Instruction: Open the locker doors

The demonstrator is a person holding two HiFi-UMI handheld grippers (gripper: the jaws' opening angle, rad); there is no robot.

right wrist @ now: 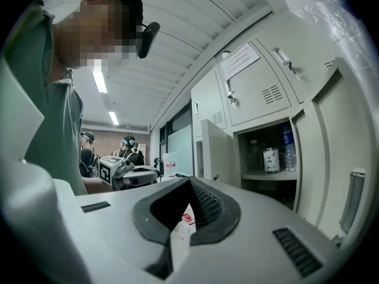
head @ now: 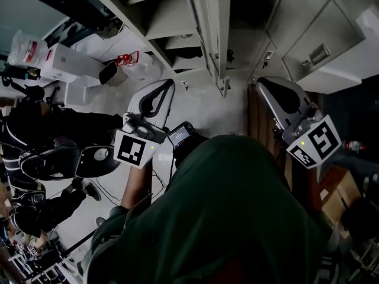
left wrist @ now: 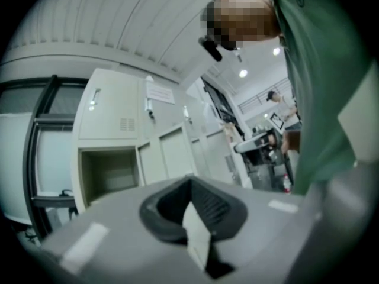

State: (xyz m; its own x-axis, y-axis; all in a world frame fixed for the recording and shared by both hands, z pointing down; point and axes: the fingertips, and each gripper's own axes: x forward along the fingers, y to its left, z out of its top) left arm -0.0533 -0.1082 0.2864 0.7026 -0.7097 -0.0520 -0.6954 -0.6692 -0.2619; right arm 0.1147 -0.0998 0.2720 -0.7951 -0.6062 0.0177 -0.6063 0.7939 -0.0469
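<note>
Beige lockers (head: 177, 22) fill the top of the head view, and one door (head: 214, 28) stands open, edge-on, between my two grippers. My left gripper (head: 169, 83) is shut on nothing and points at the lockers from left of that door. My right gripper (head: 260, 81) is also shut and empty, to the right of it, below shut doors (head: 320, 34). In the left gripper view the left gripper (left wrist: 190, 182) faces an open compartment (left wrist: 106, 173) under a shut door (left wrist: 115, 108). Past my right gripper (right wrist: 189, 182), an open locker (right wrist: 269, 158) holds bottles, its door (right wrist: 216, 152) swung left.
People in black (head: 35, 129) stand at the left near white boxes (head: 59, 61) and a red-handled item (head: 127, 58). A cardboard box (head: 334, 188) sits at the right. Another person with a marker-cube gripper (right wrist: 118, 167) stands down the corridor. My green sleeve (left wrist: 320, 99) is close by.
</note>
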